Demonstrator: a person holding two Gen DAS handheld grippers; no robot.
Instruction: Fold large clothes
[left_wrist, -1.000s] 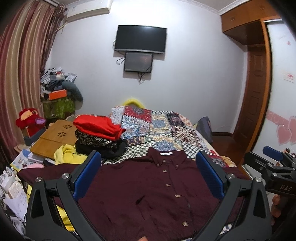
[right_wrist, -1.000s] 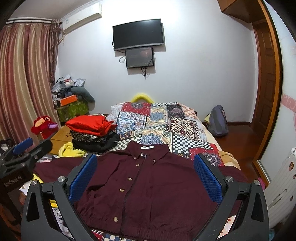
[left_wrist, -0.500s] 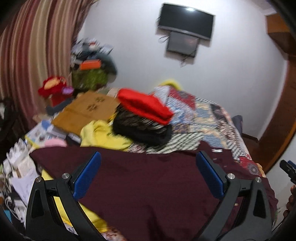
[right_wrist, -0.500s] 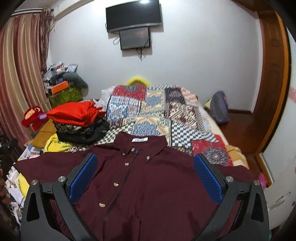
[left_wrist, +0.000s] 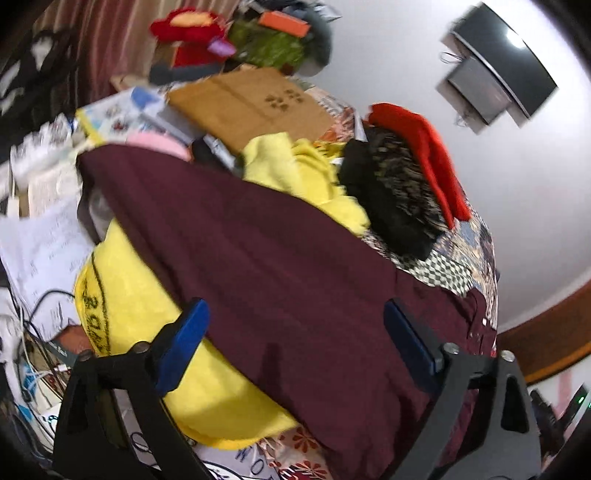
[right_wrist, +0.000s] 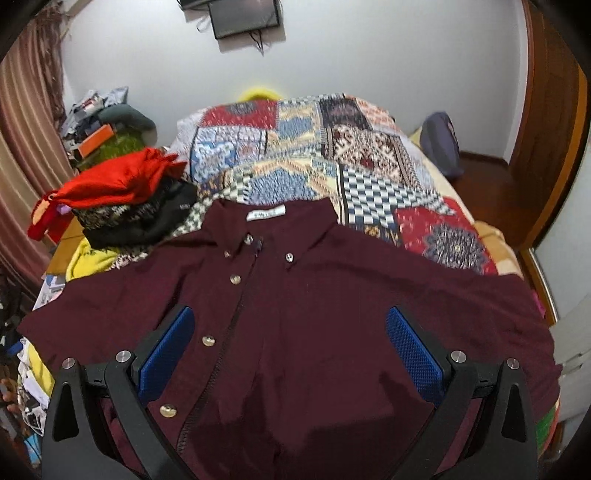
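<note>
Maroon shirt (right_wrist: 314, 314), front up, spread flat on quilt (right_wrist: 332, 155); left gripper (left_wrist: 295, 332) over its sleeve, right gripper (right_wrist: 290, 336) over its chest, both spread wide, empty.

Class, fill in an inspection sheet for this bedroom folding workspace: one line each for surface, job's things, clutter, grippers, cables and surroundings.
Surface: bed with a colourful patchwork quilt.
Job's things: dark maroon button-front shirt spread flat, collar away from the camera, sleeves out to both sides.
Clutter: stack of folded clothes topped by a red garment; yellow cloth; brown wooden board; papers.
Grippers: left gripper open, over the shirt's sleeve; right gripper open, over the shirt's front; neither holds cloth.
Cables: dark wires beside the bed; cords under the wall screen.
Surroundings: striped curtain, wooden door, white wall.
</note>
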